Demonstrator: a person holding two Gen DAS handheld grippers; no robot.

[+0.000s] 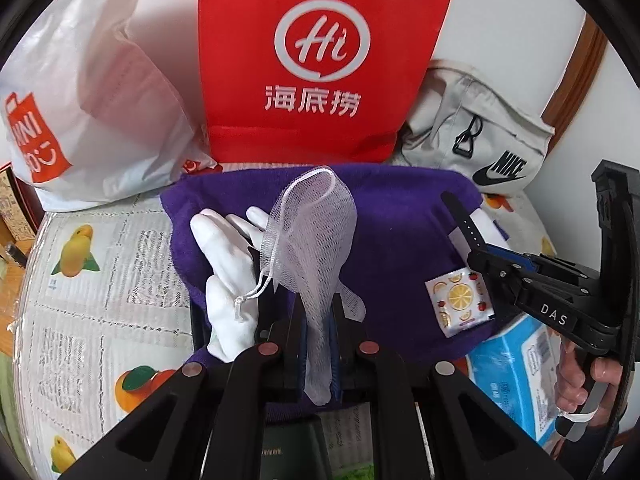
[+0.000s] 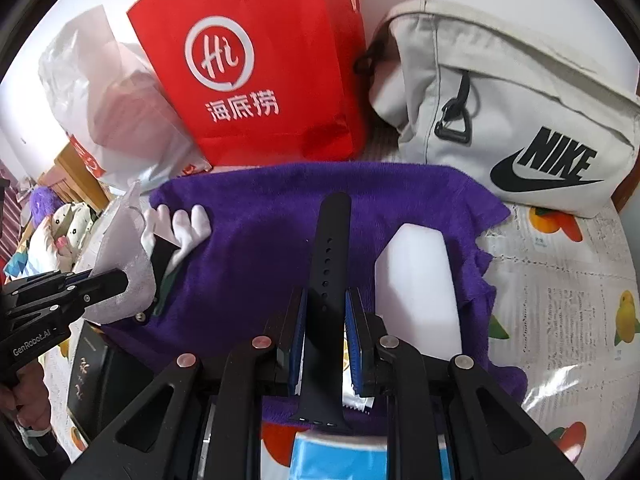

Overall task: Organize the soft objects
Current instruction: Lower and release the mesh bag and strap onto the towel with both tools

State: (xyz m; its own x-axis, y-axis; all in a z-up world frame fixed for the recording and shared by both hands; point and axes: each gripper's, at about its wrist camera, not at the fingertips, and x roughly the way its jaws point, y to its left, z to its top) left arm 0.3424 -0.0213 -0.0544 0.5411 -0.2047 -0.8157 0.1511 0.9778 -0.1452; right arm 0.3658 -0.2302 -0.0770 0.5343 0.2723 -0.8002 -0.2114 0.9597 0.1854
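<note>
- Soft white mesh drawstring pouch (image 1: 316,236) hangs clamped in the left gripper (image 1: 318,320) over the purple fleece towel (image 1: 400,240); lowering it flat beside the white cotton glove (image 1: 224,280) suits best.
- Right gripper (image 2: 325,316) pinches a black perforated rubber watch strap (image 2: 328,264); it should set down clear of the white foam block (image 2: 420,280).

Red paper bag (image 1: 320,60) upright at back, white plastic bag (image 1: 92,92) left of it, grey Nike bag (image 2: 512,120) right; fruit-print cloth (image 1: 100,280) covers surface; blue tissue pack (image 1: 516,376) at near edge.
</note>
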